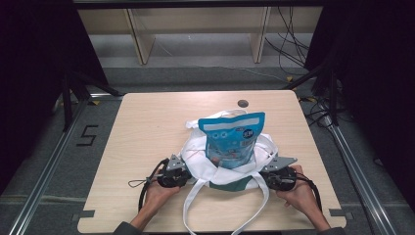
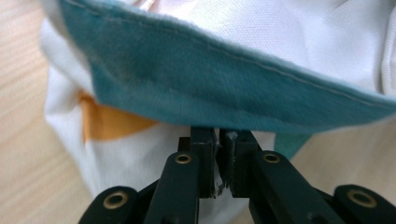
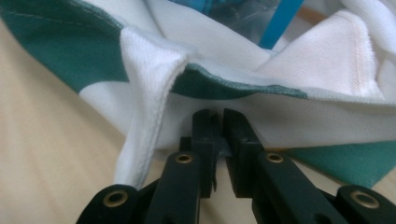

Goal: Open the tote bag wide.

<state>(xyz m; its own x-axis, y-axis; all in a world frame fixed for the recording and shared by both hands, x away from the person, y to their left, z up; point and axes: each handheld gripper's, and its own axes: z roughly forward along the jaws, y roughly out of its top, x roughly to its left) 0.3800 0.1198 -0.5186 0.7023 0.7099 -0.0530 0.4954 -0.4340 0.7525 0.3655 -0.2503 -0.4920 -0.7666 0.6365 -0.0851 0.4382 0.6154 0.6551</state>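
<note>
A white cloth tote bag with teal trim lies on the wooden table, its mouth spread wide. A blue snack pouch stands upright inside it. My left gripper sits at the bag's left side. In the left gripper view the left gripper is shut on the teal hem. At the bag's right side is my right gripper. The right gripper view shows the right gripper shut on the white rim, with the blue pouch beyond it. The bag's white straps trail toward the table's front edge.
A round cable hole sits near the table's far edge. Wooden shelf legs and loose cables stand on the floor behind. Metal frame rails run along both sides of the table.
</note>
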